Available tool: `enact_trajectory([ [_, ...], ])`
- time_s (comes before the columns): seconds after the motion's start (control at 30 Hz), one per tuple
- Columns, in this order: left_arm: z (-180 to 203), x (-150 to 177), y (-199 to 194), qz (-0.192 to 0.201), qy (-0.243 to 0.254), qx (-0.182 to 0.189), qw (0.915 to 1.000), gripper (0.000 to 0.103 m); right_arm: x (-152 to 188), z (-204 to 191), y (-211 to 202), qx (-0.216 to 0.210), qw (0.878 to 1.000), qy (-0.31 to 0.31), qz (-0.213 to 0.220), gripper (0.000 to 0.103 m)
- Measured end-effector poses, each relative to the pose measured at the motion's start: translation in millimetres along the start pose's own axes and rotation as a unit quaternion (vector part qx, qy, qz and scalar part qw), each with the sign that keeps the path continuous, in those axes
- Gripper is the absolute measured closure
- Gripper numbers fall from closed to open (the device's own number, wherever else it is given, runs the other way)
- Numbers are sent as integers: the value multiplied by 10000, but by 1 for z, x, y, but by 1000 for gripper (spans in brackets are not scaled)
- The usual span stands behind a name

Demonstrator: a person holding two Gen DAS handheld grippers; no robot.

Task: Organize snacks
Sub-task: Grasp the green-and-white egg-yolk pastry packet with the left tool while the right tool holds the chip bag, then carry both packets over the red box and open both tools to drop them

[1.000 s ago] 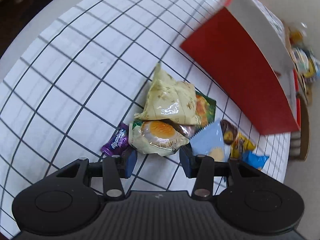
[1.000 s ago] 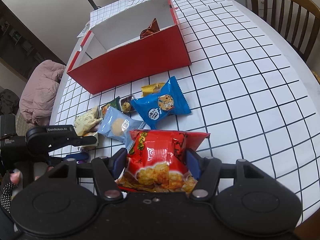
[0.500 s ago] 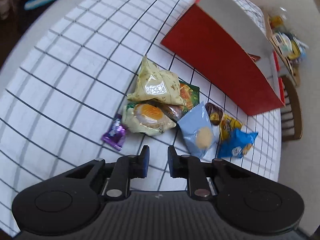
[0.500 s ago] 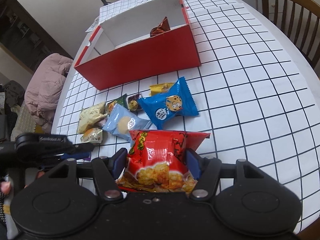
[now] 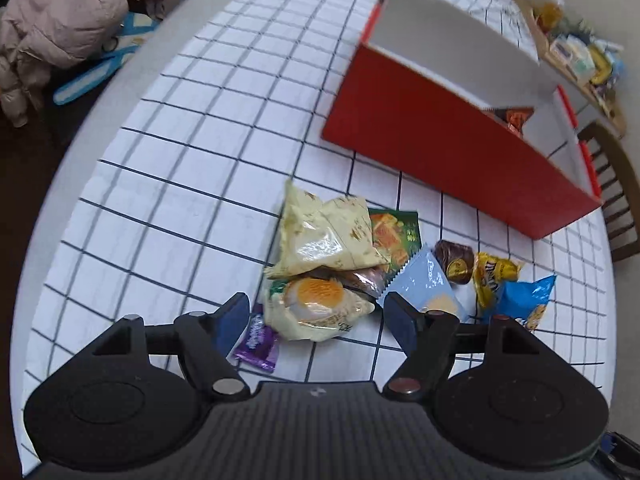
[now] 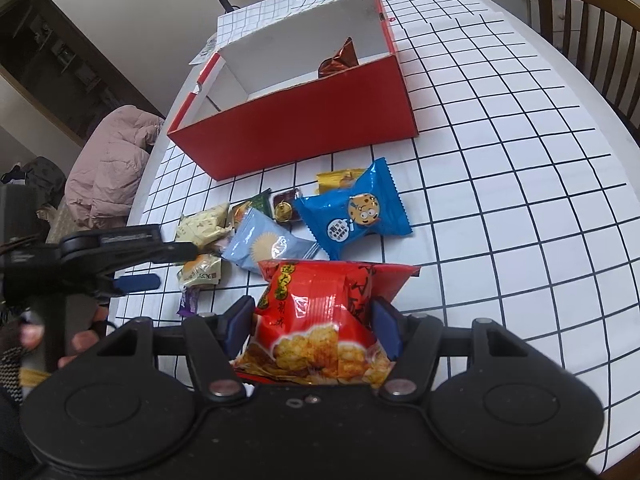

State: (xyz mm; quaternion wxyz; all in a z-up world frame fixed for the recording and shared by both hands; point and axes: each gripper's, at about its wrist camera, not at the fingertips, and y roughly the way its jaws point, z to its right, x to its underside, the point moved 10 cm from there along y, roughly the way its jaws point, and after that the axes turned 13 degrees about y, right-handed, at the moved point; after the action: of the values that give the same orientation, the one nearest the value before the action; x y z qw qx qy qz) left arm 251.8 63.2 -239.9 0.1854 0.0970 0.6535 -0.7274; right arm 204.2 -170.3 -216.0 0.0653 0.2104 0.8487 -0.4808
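Observation:
A pile of snack packets lies on the checked tablecloth in front of an open red box (image 5: pixel 452 148) (image 6: pixel 304 124). My left gripper (image 5: pixel 316 318) is open, just above the cream egg-picture packet (image 5: pixel 320 308), with a purple candy (image 5: pixel 258 340) by its left finger. My right gripper (image 6: pixel 312 326) is shut on a red snack bag (image 6: pixel 320 320), held above the table. A blue cookie packet (image 6: pixel 354 216), a light blue packet (image 6: pixel 266 246) and a pale yellow packet (image 5: pixel 324 240) lie in the pile. A brown wrapper (image 6: pixel 338 60) sits inside the box.
A pink jacket (image 5: pixel 60 20) lies beyond the table's left edge. A wooden chair (image 6: pixel 588 32) stands at the right. A shelf with goods (image 5: pixel 580 52) is behind the box. The left gripper shows in the right wrist view (image 6: pixel 152 264).
My left gripper was open, closed empty half a second ago, and has opened wide again over the egg packet. The right gripper still holds the red bag, nearly unmoved.

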Motion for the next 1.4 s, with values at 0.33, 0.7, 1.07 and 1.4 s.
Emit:
enact_trajectory([
  [0.33, 7, 1, 27, -306, 334, -77, 9989, 29, -2, 11, 0, 102, 9999, 94, 8, 40],
  [0.7, 3, 8, 21, -163, 246, 37, 9996, 34, -5, 10, -1, 129, 9999, 21, 23, 40],
  [1.07, -3, 9, -35, 141, -28, 316, 9994, 34, -18, -11, -15, 77, 9992, -355, 172, 40],
  [1.4, 28, -45, -88, 664, 324, 341, 9967, 34, -76, -46, -30, -20, 9939, -917, 616, 40],
])
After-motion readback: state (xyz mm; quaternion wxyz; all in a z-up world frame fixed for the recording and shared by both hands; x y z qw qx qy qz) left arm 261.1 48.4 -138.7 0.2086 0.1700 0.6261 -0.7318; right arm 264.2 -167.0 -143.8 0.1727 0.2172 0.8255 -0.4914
